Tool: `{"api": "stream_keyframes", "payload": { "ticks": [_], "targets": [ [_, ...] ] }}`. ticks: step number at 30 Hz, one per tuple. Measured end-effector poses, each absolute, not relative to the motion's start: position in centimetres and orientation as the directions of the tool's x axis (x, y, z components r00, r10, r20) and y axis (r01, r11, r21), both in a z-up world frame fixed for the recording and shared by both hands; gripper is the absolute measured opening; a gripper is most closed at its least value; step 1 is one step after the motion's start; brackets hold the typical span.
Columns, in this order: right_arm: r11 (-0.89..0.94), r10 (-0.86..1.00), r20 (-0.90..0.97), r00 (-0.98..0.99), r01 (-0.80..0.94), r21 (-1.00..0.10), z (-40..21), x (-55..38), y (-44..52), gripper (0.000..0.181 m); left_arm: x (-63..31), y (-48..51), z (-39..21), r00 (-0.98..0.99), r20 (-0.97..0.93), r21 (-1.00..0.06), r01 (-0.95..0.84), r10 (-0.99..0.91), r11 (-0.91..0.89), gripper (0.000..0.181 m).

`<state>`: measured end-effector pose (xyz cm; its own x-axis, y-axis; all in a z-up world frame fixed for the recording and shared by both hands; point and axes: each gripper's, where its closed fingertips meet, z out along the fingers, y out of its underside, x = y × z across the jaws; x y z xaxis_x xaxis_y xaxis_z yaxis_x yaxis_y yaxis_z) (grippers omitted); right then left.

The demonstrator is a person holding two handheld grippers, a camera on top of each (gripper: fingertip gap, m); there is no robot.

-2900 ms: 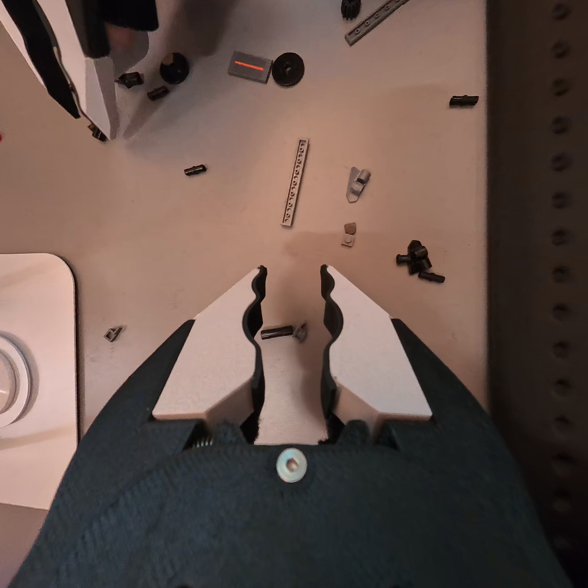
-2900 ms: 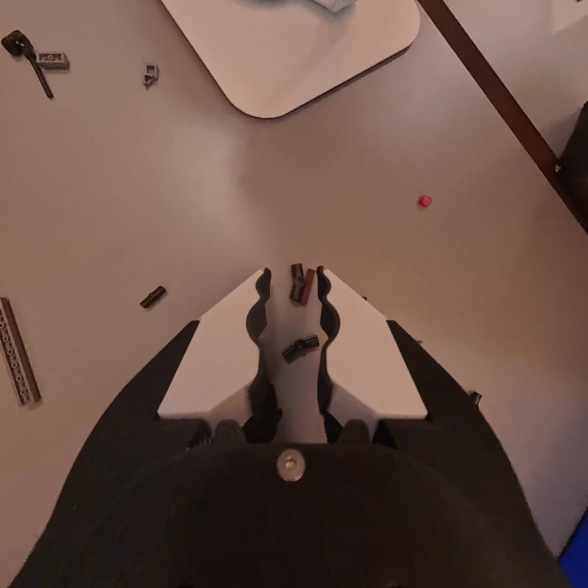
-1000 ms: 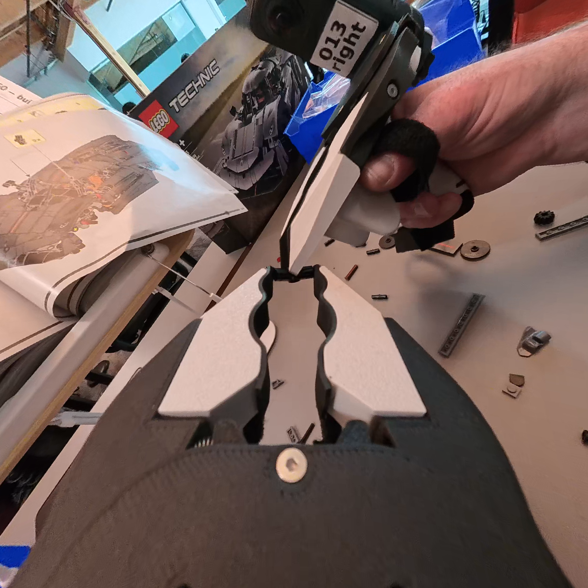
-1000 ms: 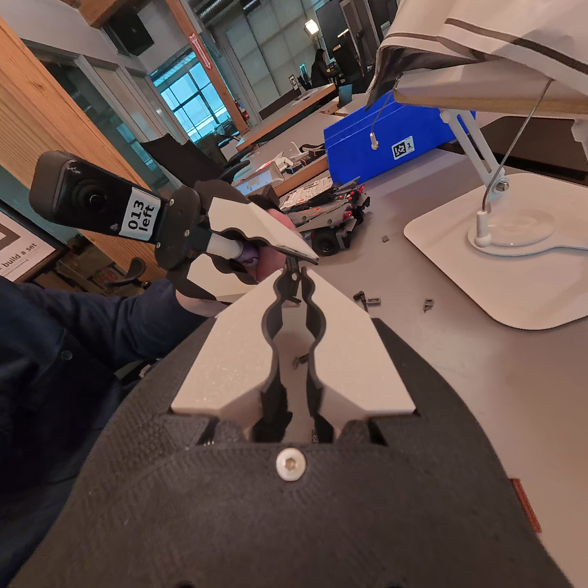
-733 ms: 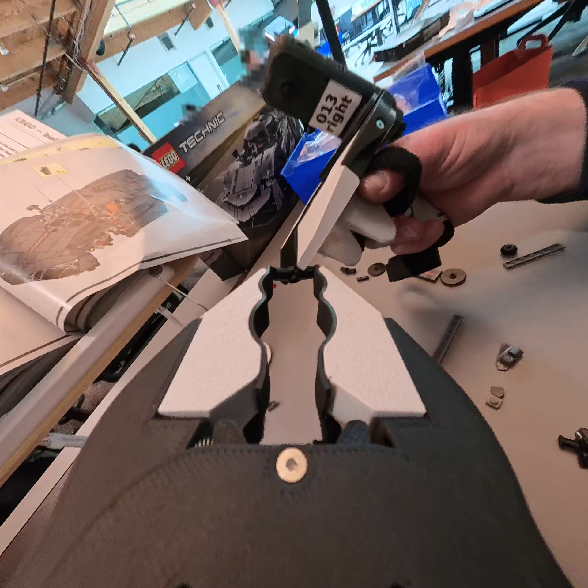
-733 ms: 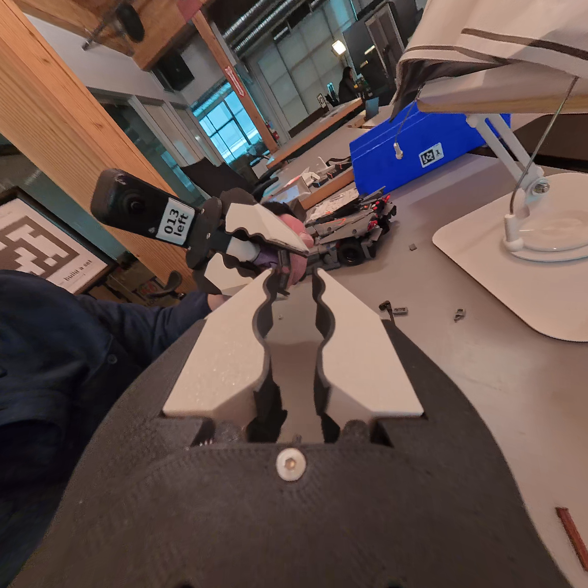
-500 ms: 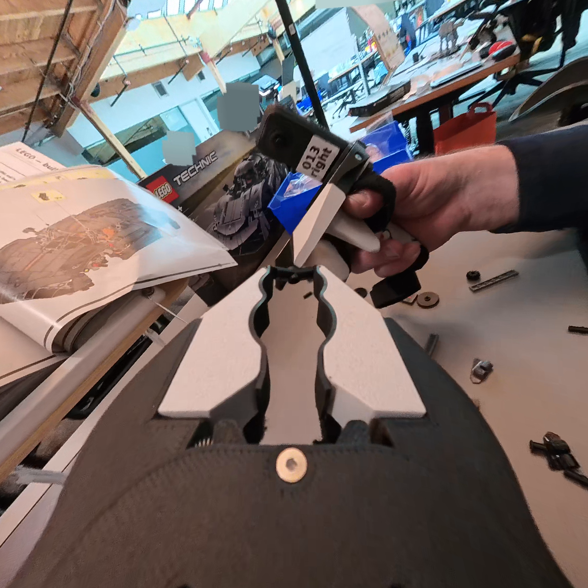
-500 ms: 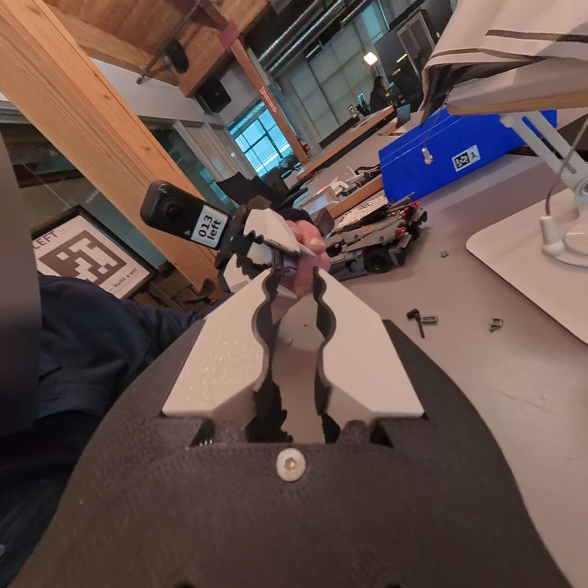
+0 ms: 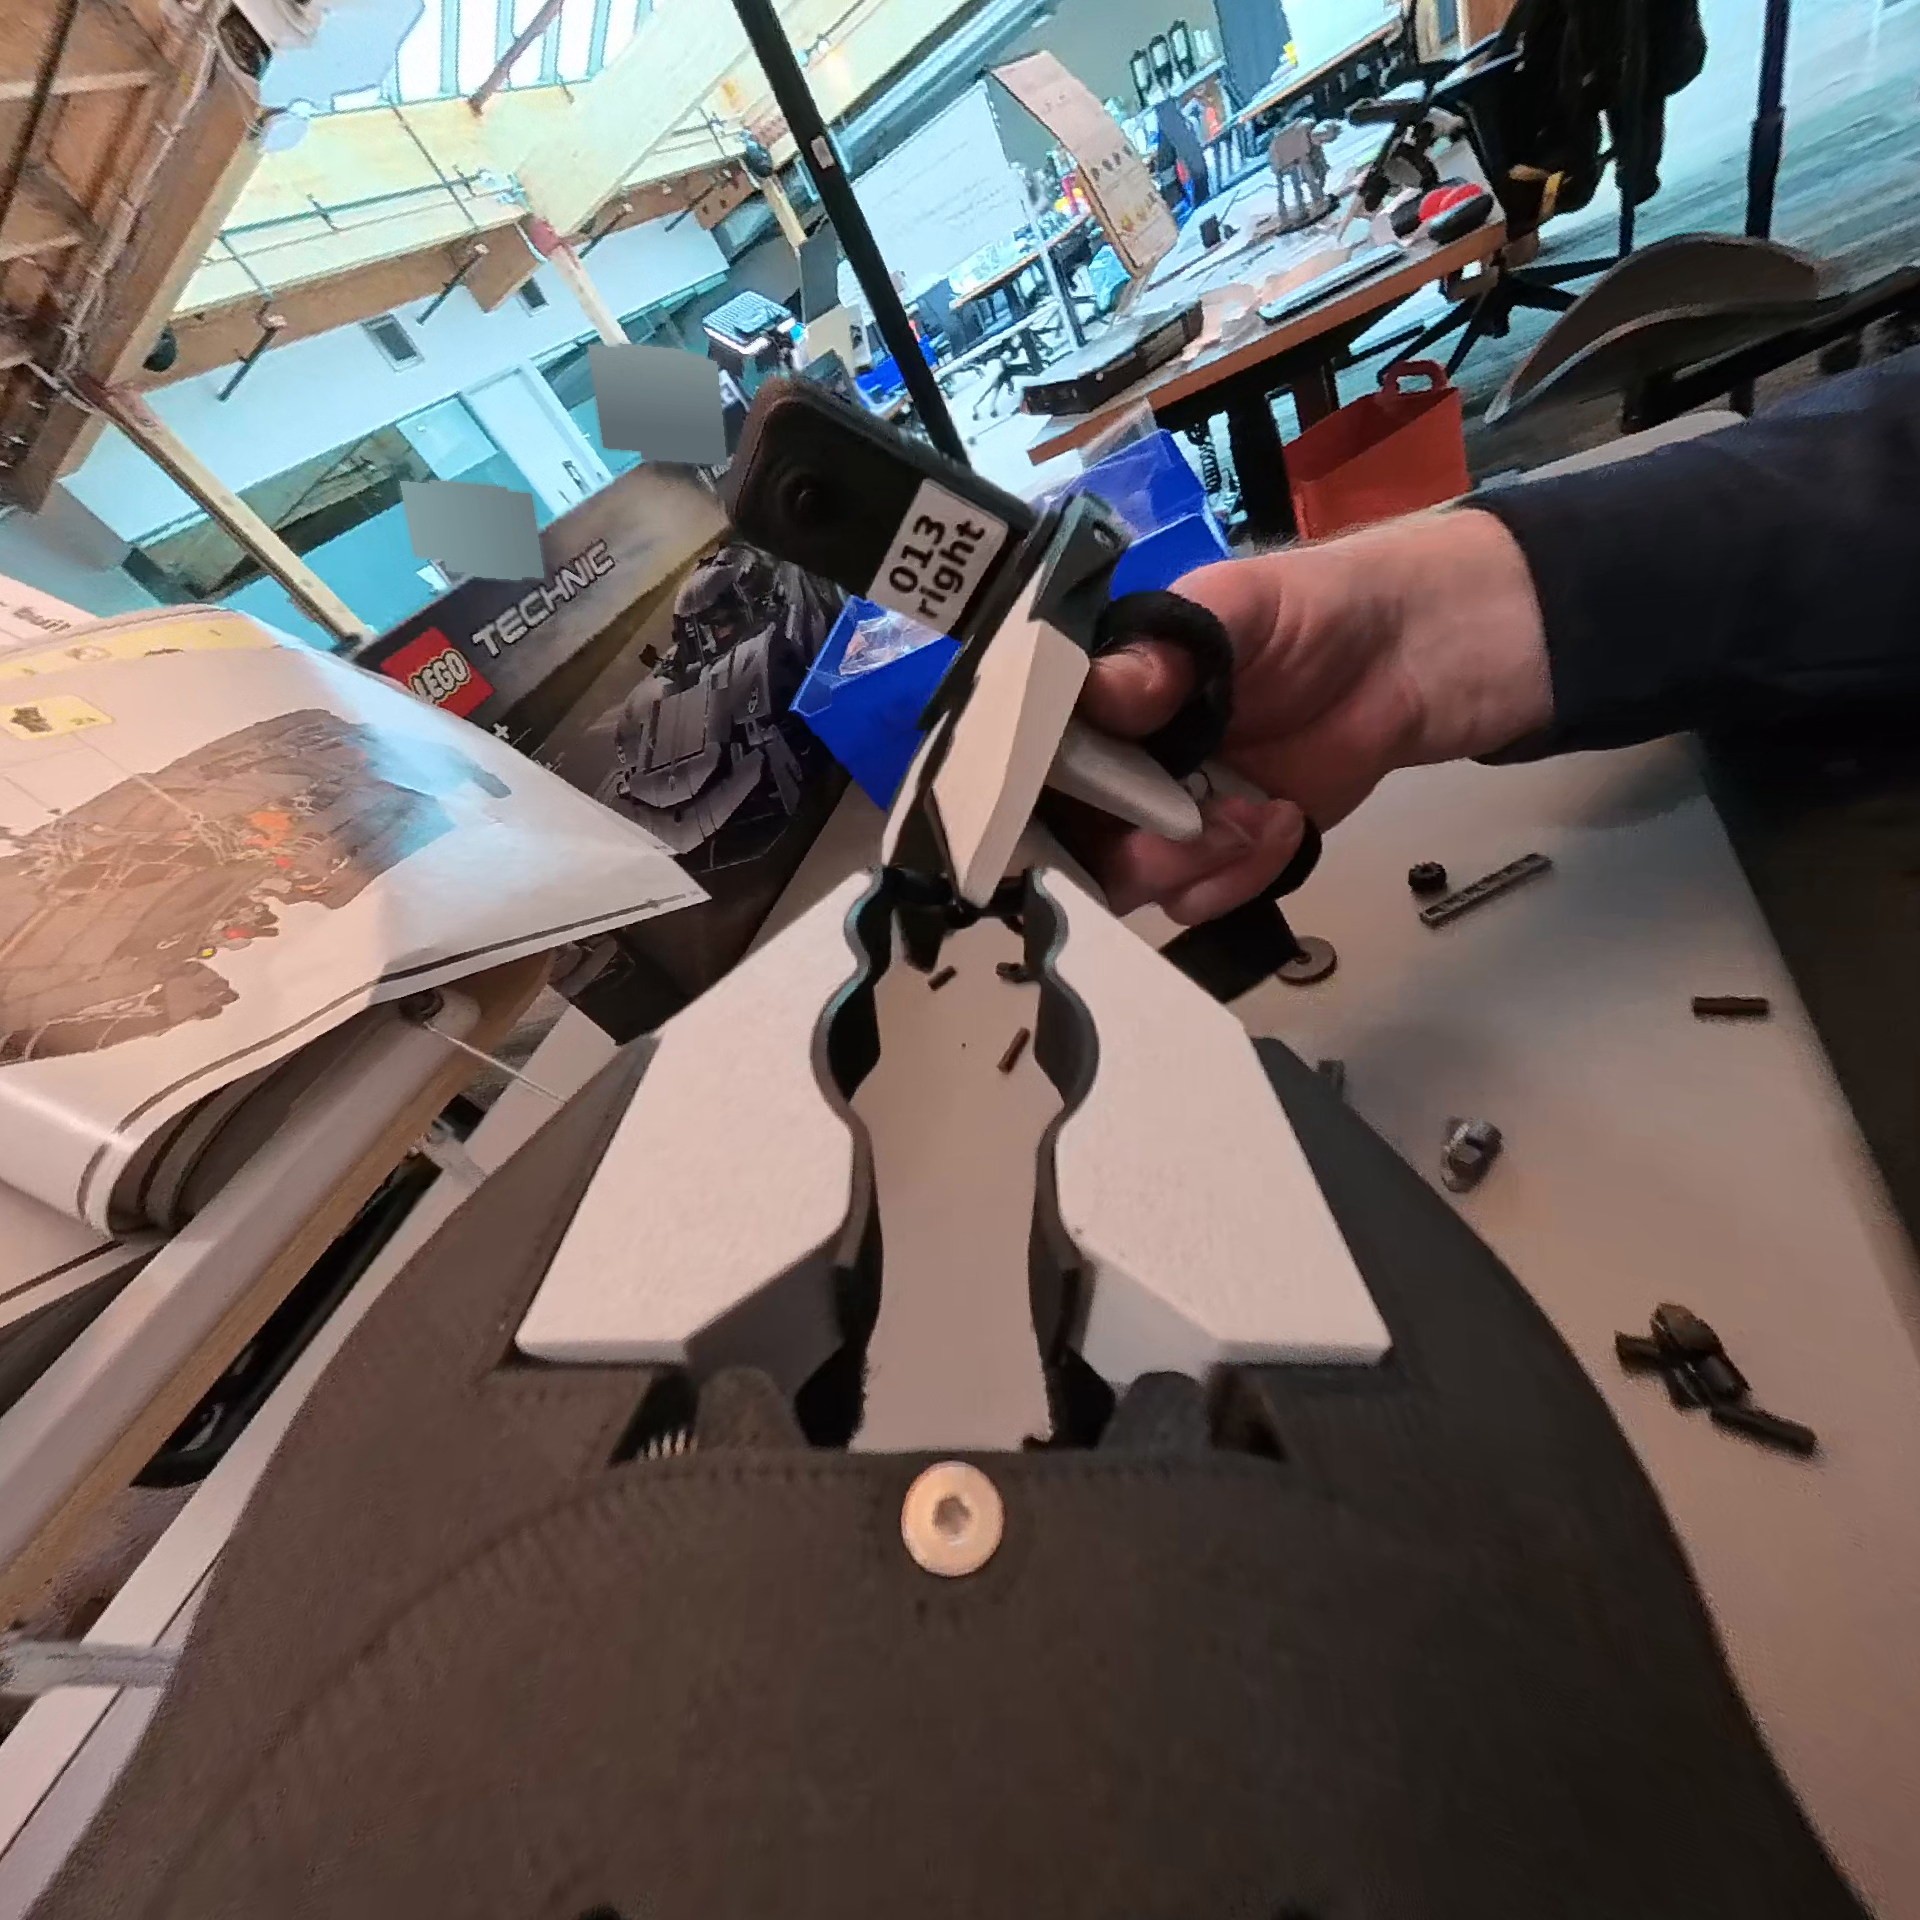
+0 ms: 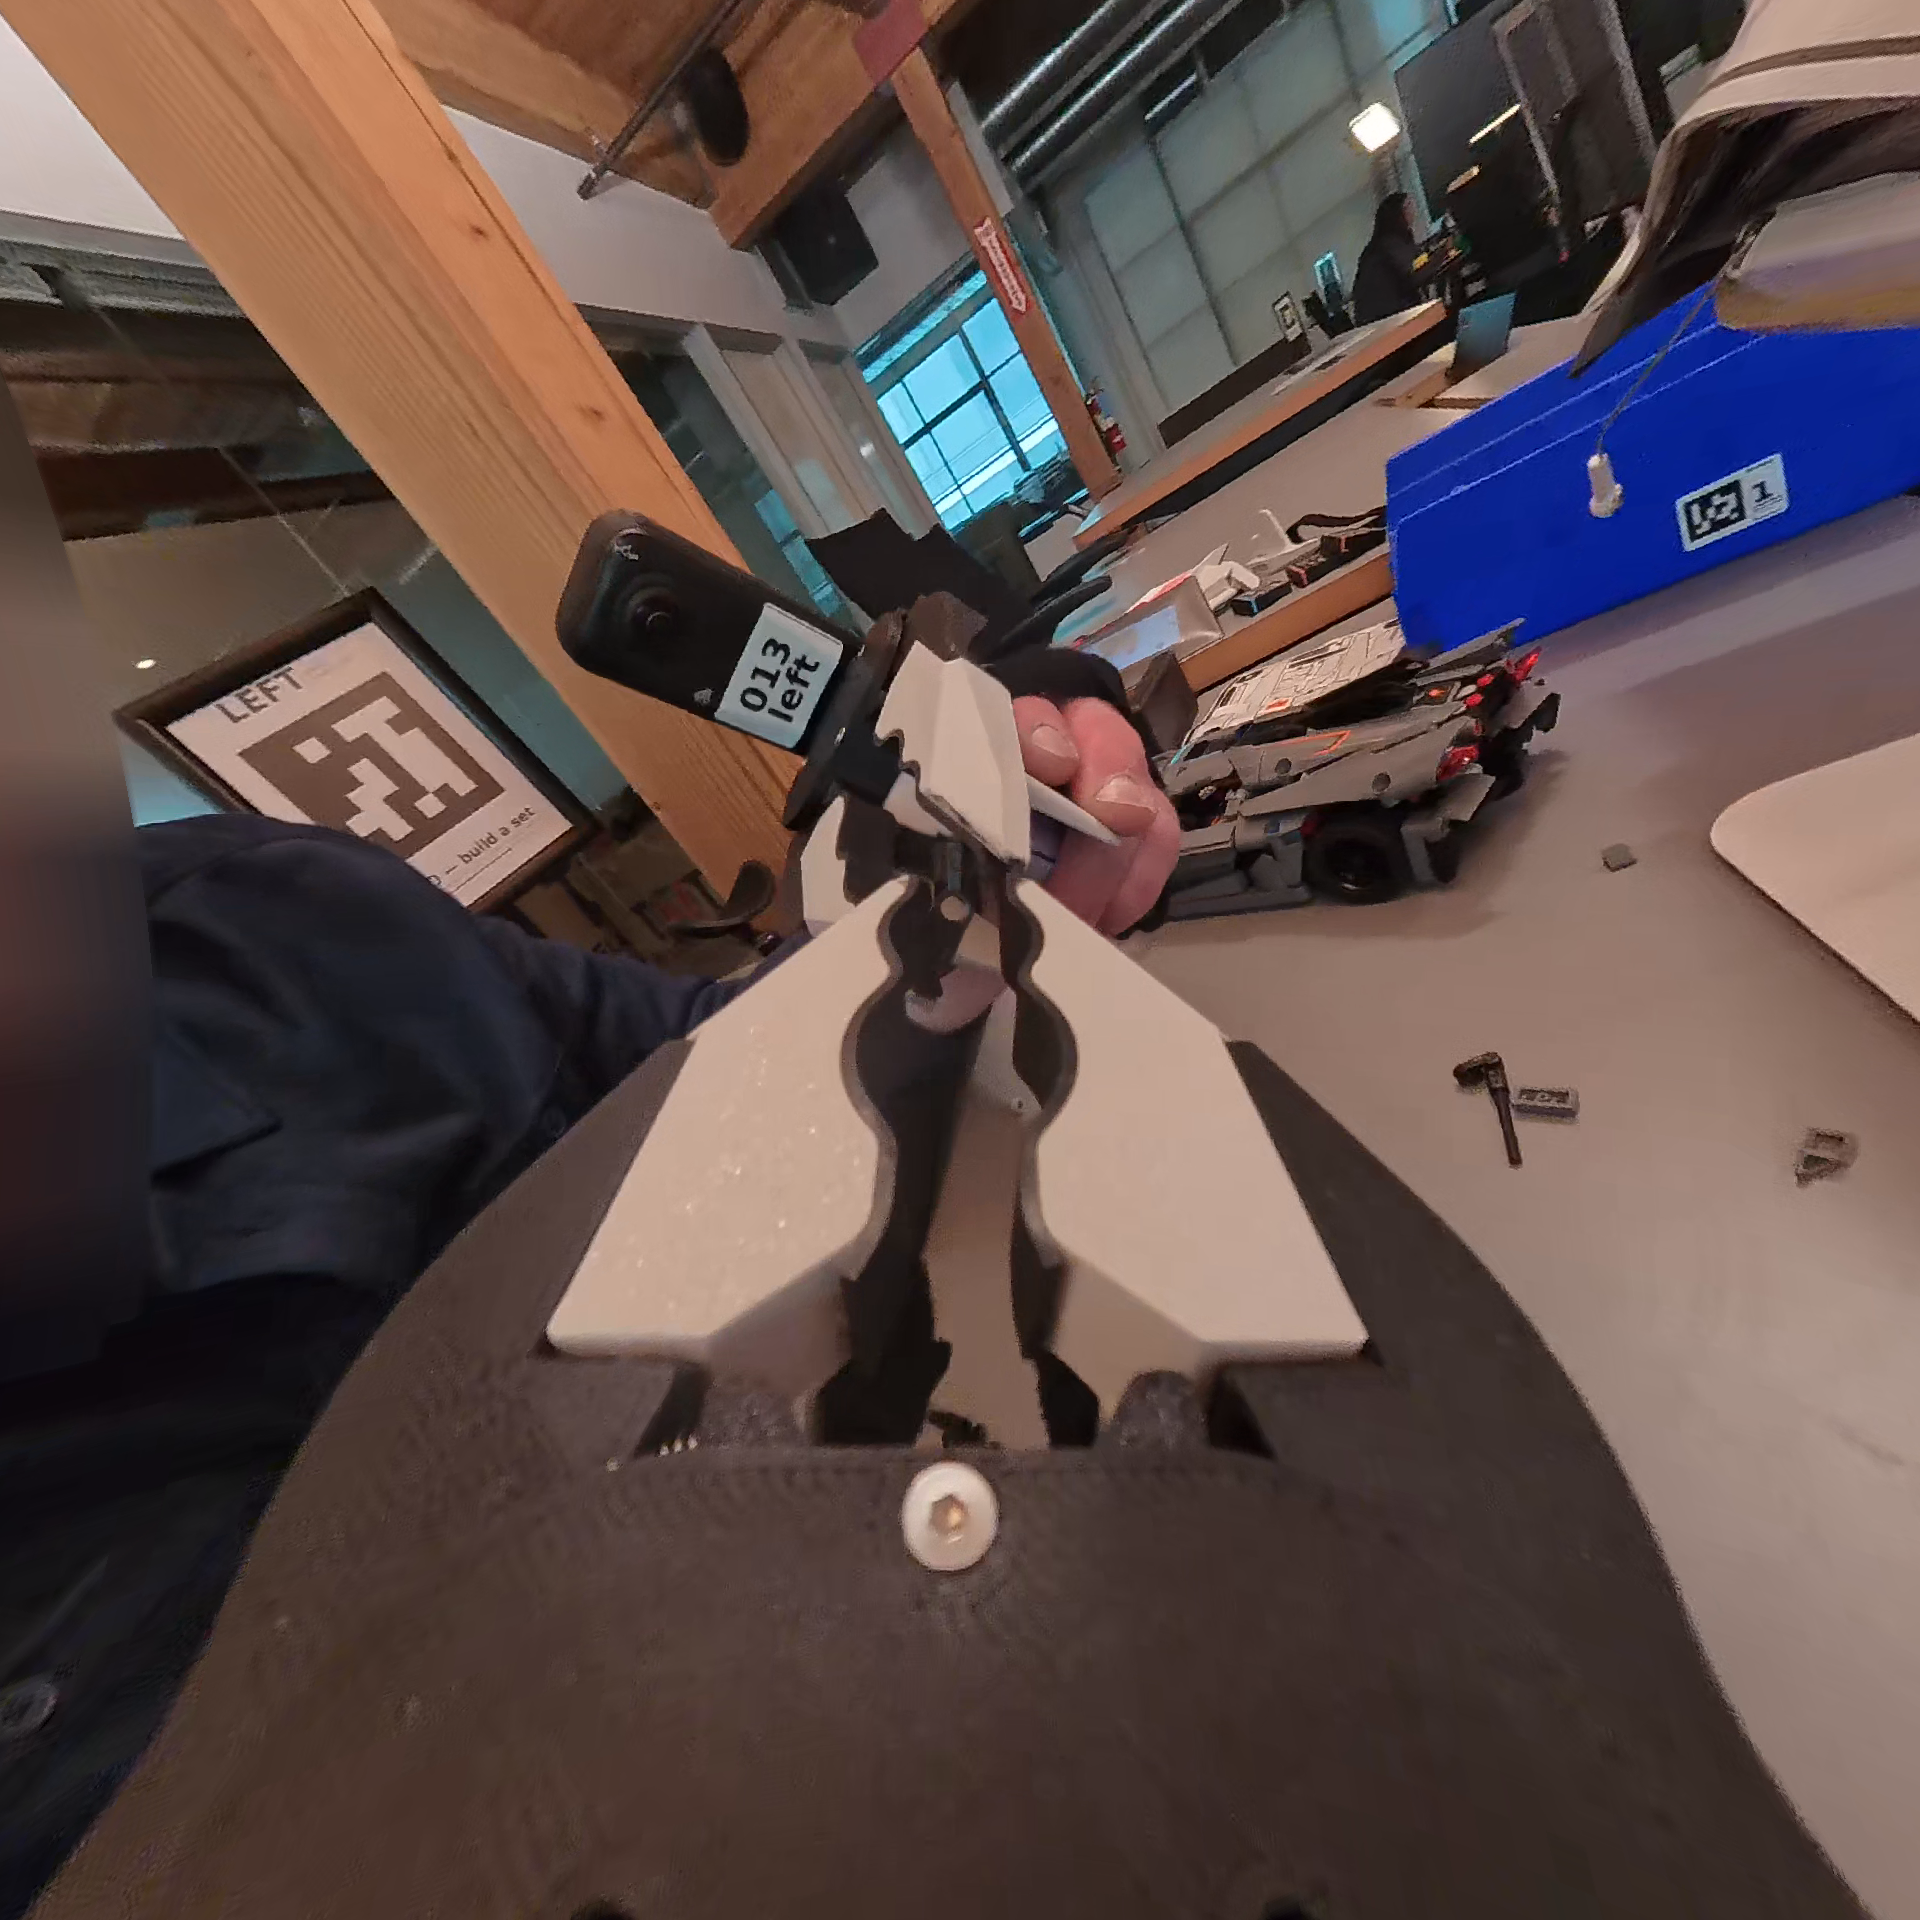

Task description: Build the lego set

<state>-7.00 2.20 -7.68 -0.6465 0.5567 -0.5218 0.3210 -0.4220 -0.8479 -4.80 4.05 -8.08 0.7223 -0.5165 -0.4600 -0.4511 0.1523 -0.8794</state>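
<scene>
Grippers meet tip to tip above the pale grey tabletop (image 9: 1558, 1091) — we hold both white-fingered tools raised, noses together. Our left gripper (image 9: 958, 906) pinches a small black lego connector piece (image 9: 961, 914) crosswise between its tips, jaws narrowed onto it. Our right gripper (image 10: 961, 896), seen from the left wrist view as a white wedge (image 9: 982, 800) in our right hand (image 9: 1320, 686), noses onto the same piece; whether it is clenched on it or merely touching, we cannot tell. Loose dark lego pins (image 9: 1704, 1387) lie on the tabletop right of the left gripper, and a thin grey studded lego beam (image 9: 1488, 889) lies farther off. Left of it an open instruction booklet (image 9: 260, 831) rests on a stand — behind that, the dark lego set box (image 9: 665, 675). From the right wrist view, a half-built grey lego car (image 10: 1361, 769) stands beyond the grippers.
</scene>
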Motion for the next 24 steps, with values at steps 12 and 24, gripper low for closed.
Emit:
{"api": "stream_keyframes", "payload": {
  "ticks": [12, 24],
  "targets": [
    [-0.367, 0.662, -0.454, -0.597, 0.27, -0.89, -8.2, -9.3, -2.9, 0.007, -7.1, -1.0, -8.7, 0.64, -0.338, -0.897, -0.442, -0.69, 0.029, 0.023],
    [-0.297, 0.689, -0.393, -0.608, 0.258, -0.919, -8.7, -9.7, -8.0, 0.006, -7.5, -6.3, -9.4, 0.553, -0.196, -0.919, -0.391, -0.809, -0.044, 0.025]
  ]
}}
